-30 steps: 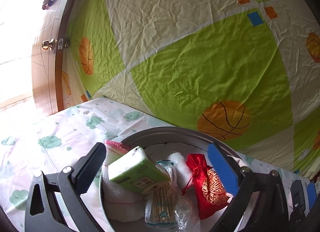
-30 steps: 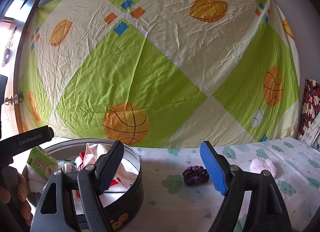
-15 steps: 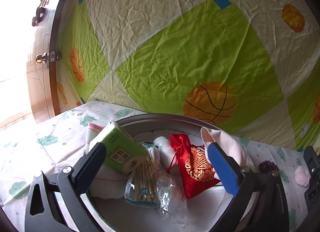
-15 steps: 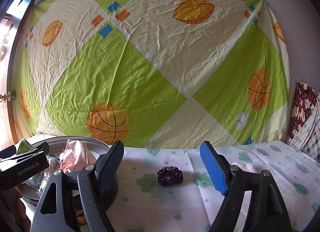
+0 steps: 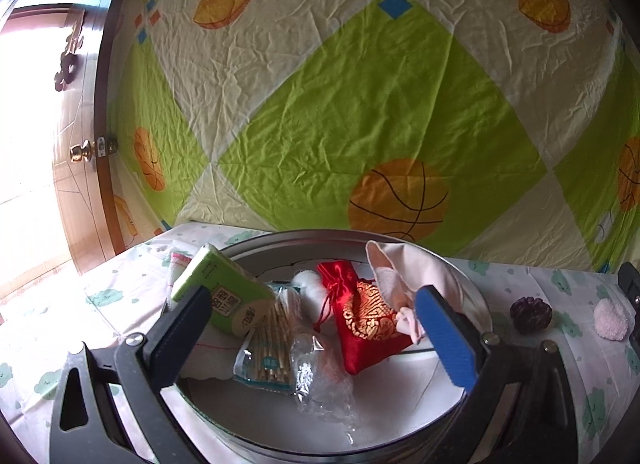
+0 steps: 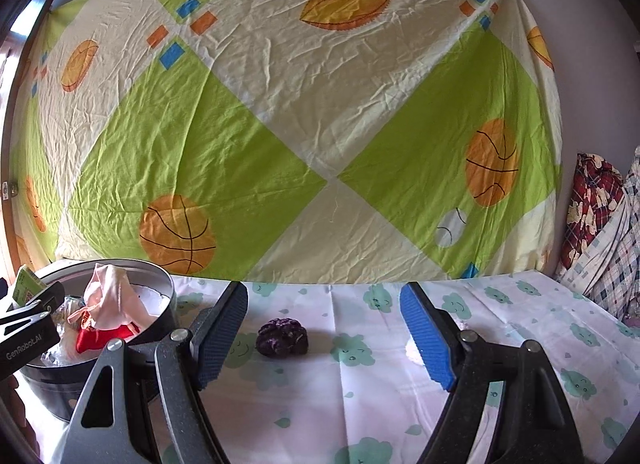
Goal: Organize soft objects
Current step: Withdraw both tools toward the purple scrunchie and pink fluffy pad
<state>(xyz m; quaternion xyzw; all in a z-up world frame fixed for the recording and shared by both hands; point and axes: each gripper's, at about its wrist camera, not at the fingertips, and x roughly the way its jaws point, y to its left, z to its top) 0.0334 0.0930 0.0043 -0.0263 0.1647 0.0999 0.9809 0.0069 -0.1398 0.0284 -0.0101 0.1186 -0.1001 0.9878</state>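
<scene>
Standing on the cloud-print tablecloth (image 6: 360,404), the round metal tin (image 5: 452,268) held the items already gathered: a green tissue pack (image 5: 220,288) leaning on the left rim, a clear packet of cotton swabs (image 5: 268,348), crumpled clear plastic (image 5: 320,380), a white pompom (image 5: 306,282), a red drawstring pouch (image 5: 360,324) with gold embroidery, and a pale pink cloth (image 5: 404,268) draped at the right side.

The left gripper (image 5: 316,340) was positioned over the tin with its jaws spread wide. Nothing was held; the contents lay visibly beyond and below the pads.

The right gripper (image 6: 324,336) was also spread wide and empty. It pointed across the tablecloth to the right of the tin. A dark purple knitted object (image 6: 282,336) lay on the cloth between and ahead of its fingers, apart from both pads. A pink fluffy ball (image 5: 610,318) lay further right, partly hidden behind the blue finger (image 6: 426,338) in the right wrist view.

A green and cream patterned sheet (image 6: 280,124) hung behind the table. A wooden door (image 5: 76,184) stood at the left.
</scene>
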